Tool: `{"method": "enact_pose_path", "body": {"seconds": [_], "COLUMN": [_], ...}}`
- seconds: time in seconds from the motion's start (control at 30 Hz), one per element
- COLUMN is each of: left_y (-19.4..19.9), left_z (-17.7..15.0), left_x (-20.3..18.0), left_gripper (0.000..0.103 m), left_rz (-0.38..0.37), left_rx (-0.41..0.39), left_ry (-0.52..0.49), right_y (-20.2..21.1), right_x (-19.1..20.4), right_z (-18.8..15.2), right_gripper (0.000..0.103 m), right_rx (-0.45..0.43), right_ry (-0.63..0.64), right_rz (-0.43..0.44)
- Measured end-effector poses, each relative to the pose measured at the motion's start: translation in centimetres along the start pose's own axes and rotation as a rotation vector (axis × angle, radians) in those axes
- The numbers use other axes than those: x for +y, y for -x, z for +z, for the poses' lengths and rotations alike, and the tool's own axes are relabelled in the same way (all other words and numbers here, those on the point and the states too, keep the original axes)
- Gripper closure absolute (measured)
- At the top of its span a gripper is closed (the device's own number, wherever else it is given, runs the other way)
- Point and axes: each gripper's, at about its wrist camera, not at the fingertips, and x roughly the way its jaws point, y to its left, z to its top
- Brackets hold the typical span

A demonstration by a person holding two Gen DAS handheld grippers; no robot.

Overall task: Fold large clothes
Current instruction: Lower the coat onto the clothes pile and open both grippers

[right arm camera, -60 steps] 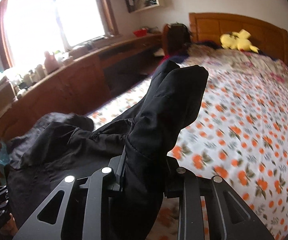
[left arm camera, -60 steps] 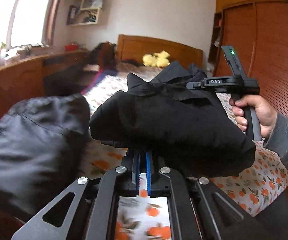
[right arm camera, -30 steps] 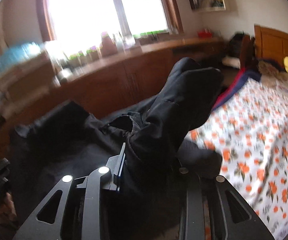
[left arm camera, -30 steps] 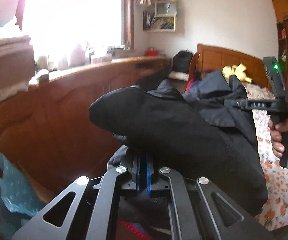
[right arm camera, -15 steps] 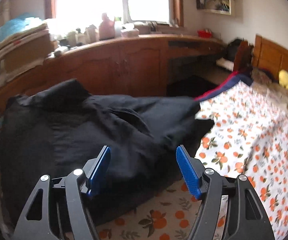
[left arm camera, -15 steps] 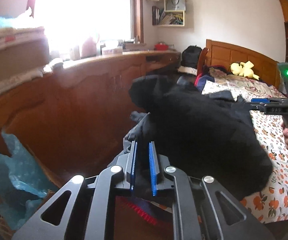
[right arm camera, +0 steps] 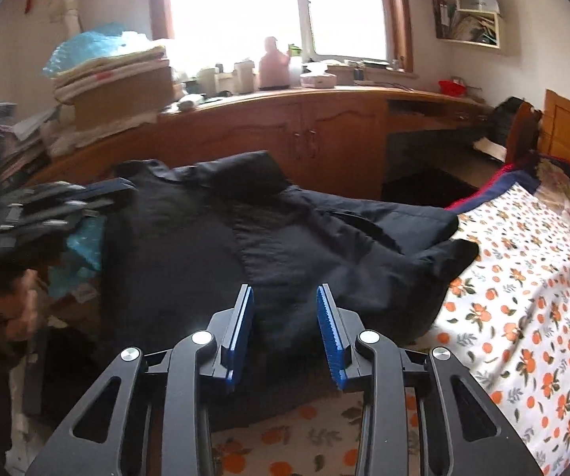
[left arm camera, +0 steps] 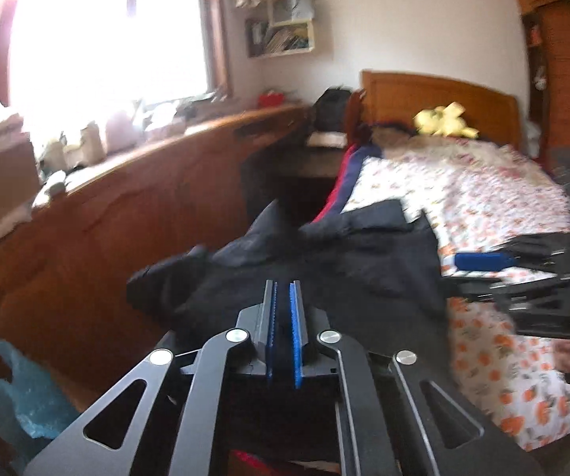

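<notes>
Right gripper [right arm camera: 285, 313] part-open, closing, empty above black jacket [right arm camera: 285, 246].

Left gripper [left arm camera: 284, 301]: blue pads drawn nearly together, nothing clamped; jaws just closed further.
Right gripper [right arm camera: 285, 309]: pads held apart, nothing pressed; jaws just closed further.
Left hand [right arm camera: 15, 309]: seen blurred at far left.
</notes>
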Motion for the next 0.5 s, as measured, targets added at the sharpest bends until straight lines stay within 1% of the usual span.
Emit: {"method": "enact_pose_path", "body": {"seconds": [0.07,0.1,0.17,0.23,0.3,0.4,0.43,0.5], "left_y": [-1.2,-1.7,-2.1,-2.6,-2.8,-3.5,-3.8,-3.9], "left_z": [-1.2,-1.7,-2.4,-2.9,-3.3,-4.0,-4.3,-4.8], "left_x": [2.0,2.7,3.2,3.0,3.3,4.1,4.4,4.4], "left_gripper": [0.103,0.103,0.103,0.103,0.103,0.103,0.103,0.103], "left_rz": [0.031,0.047,0.067,0.087,0.089,0.062,0.053,0.057], "left_rx": [0.032,0.042,0.057,0.068,0.075,0.097,0.105,0.106], "left_ry": [0.044,0.055,0.044,0.030,0.040,0.081,0.094,0.096], "right_y": [-0.1,-0.2,-0.7,-2.1,-3.3,-5.4,-5.7,-5.9], "right_x": [1.2,1.8,3.5,5.0,5.6,5.4,5.3,5.5], "right_z": [0.1,0.2,0.2,-0.1,-0.5,-1.8,-2.2,-2.6], "right_gripper": [0.071,0.071,0.071,0.071,0.071,0.073,0.073,0.073], "right_rx": [-0.011,-0.014,-0.010,0.022,0.050,0.075,0.080,0.077], "right_ry": [0.002,0.008,0.023,0.048,0.056,0.030,0.016,0.002], "right_rz": [0.047,0.062,0.103,0.102,0.089,0.083,0.085,0.074]}}
